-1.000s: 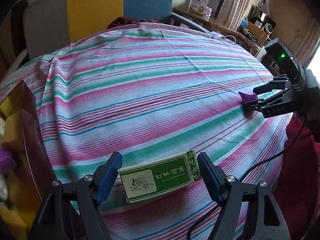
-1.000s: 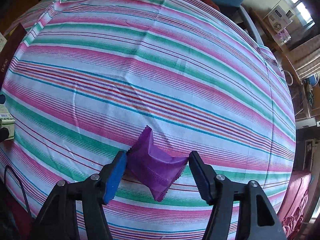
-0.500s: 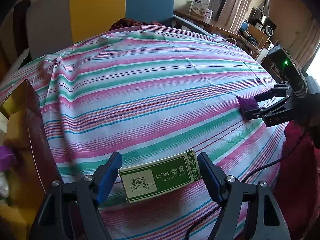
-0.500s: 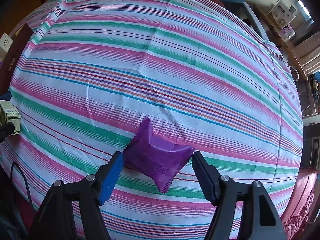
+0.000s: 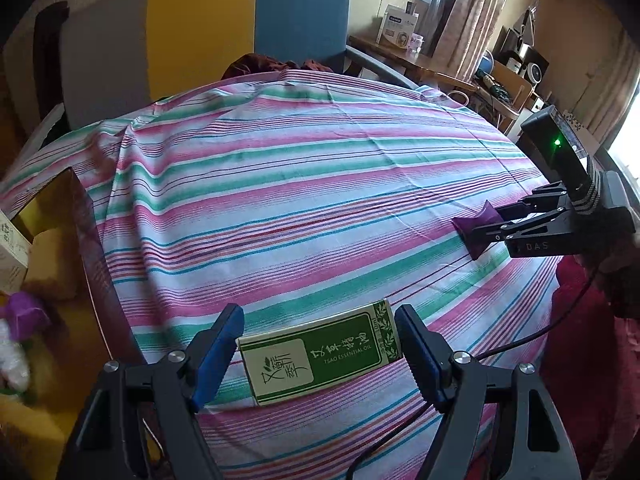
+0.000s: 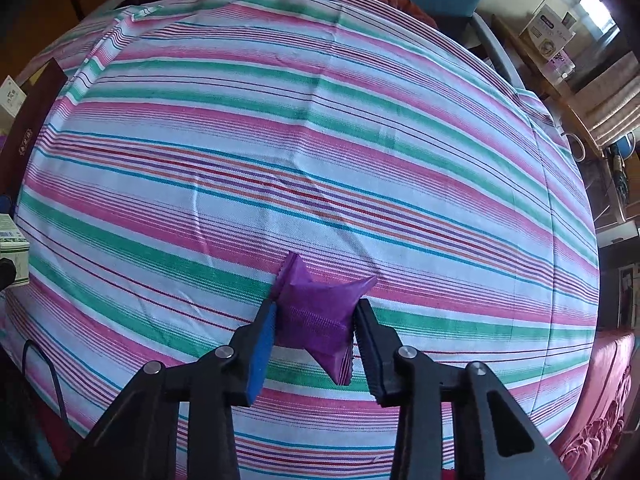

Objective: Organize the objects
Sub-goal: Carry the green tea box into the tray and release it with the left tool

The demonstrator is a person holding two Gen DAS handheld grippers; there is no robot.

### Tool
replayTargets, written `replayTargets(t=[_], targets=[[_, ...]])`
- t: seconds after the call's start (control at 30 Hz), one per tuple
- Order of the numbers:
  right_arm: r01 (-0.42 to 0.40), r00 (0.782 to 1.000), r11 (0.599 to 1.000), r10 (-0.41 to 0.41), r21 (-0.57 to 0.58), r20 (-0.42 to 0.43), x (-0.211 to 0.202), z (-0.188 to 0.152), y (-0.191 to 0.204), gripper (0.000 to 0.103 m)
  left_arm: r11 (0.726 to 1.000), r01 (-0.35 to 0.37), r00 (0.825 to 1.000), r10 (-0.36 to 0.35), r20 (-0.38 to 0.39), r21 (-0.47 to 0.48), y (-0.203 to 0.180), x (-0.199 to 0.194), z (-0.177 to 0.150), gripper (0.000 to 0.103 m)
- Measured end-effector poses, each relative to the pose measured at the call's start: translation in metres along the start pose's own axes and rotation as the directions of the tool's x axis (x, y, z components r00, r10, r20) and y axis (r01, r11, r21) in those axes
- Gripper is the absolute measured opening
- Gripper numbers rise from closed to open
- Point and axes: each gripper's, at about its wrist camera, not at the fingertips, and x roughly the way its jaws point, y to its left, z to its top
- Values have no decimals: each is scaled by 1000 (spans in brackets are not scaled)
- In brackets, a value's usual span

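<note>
Left wrist view. The left claw (image 5: 318, 350) is spread around a green box (image 5: 320, 356) that lies flat on the striped tablecloth (image 5: 304, 184) at the near edge of the table. The blue pads (image 5: 218, 350) stand at the two short ends of the box; whether they press on it cannot be told from this view. To the left of the box, off the table edge, an open carton (image 5: 52, 216) already contains a white box and a purple packet. This suggests that part of the sorting is done, while the green box is still outside the carton. Far to the right of the box, the right claw (image 5: 486, 226) points down at a small purple pouch (image 5: 472, 230) on the cloth.

Right wrist view. The right claw (image 6: 314, 320) is pinching the purple pouch (image 6: 316, 316). Its jaws have just been closing, and both pads now bear on the sides of the pouch, which bulges upward between them. The pouch still rests on the tablecloth (image 6: 320, 140), near the table's right edge. The green box (image 6: 12, 236) is visible well to the left of the pouch, at the frame border.

Status, as a judgement: two items remain on the table. The pouch is gripped but not yet lifted; the green box is framed by the left claw but not confirmed as held. Both still require transfer to the carton.
</note>
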Motion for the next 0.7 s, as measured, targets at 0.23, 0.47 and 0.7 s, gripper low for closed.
replayTargets(t=[0.23,0.47,0.7], targets=[[-19,996,997,13,69,90,-24,9,21,37,1000,-4,999,5,34,-30,12,-18,-2,78],[-170,969,973,136,155,206,-32,27,45,37,996,-19,997,25,78,-83,34,-45,-6,78],[-276,940,954,242,120,241,-10,40,93,37,980,-41,989,67,128,-195,86,-83,-10,78]])
